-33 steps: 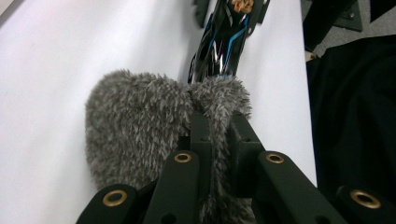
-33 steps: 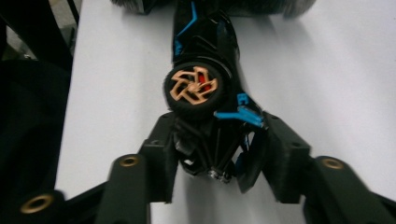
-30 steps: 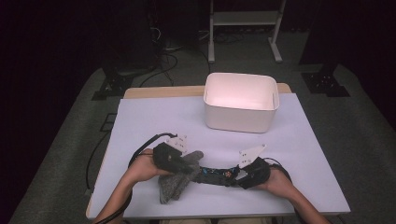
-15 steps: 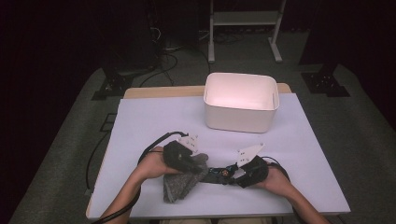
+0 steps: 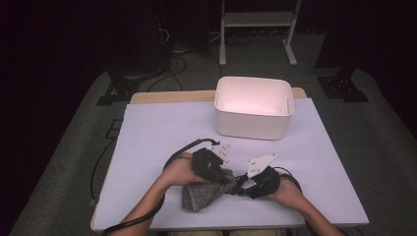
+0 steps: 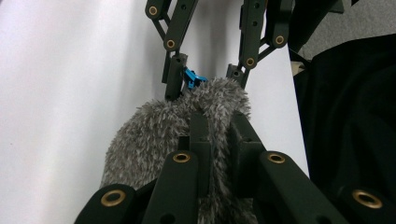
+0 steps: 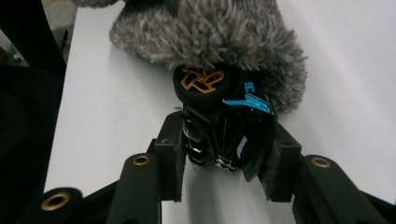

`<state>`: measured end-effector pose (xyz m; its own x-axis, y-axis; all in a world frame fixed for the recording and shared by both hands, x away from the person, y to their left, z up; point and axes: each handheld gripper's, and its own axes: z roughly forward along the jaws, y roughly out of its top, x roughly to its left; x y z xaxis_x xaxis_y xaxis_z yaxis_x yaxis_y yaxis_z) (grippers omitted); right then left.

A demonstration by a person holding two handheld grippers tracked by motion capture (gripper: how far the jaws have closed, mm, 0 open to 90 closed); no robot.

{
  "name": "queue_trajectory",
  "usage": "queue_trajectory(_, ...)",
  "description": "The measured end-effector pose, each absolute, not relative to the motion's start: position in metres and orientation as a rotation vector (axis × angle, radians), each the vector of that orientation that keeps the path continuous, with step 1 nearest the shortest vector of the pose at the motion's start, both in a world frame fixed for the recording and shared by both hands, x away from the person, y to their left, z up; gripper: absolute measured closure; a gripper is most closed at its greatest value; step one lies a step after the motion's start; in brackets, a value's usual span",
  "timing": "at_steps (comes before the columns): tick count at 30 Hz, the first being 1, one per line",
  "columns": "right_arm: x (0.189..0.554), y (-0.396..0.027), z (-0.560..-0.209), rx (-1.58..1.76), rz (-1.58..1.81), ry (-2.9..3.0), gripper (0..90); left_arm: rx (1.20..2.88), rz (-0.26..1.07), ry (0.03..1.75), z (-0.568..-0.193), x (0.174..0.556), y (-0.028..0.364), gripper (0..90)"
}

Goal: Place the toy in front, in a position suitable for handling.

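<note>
Grey fuzzy cover (image 6: 187,126) pinched in left claw (image 6: 218,126), right claw (image 7: 223,161) clamping black toy car (image 7: 219,126) half inside it.

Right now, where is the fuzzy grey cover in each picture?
High view: the fuzzy grey cover lies near the table's front edge, under the left gripper.
Left gripper view: centre, pinched between that gripper's jaws.
Right gripper view: top, over the toy car held by the right gripper.
Shared landmark: the white tabletop.

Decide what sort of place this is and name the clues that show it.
Probably a lab or studio set up for recording: a table under a plain white sheet, dark curtained surroundings, loose cables and a metal stand on the carpet behind.
</note>
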<state>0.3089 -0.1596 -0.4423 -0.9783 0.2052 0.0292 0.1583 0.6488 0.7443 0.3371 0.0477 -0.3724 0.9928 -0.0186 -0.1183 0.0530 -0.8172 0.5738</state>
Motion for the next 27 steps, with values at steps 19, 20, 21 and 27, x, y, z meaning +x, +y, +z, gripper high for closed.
queue_trajectory(19,0.308,-0.158,-0.443,0.334,1.275,2.785,56.7,2.498,-0.172,0.026,-0.373,0.343,0.029,81.9)
queue_trajectory(20,0.308,-0.158,-0.443,0.342,1.282,2.788,56.7,2.494,-0.173,0.024,-0.373,0.344,0.027,81.8)
queue_trajectory(21,0.308,-0.158,-0.443,0.345,1.285,2.788,56.7,2.497,-0.174,0.021,-0.373,0.343,0.025,81.7)
queue_trajectory(27,0.307,-0.158,-0.443,0.336,1.271,2.784,56.9,2.496,-0.185,0.012,-0.374,0.343,0.022,81.7)
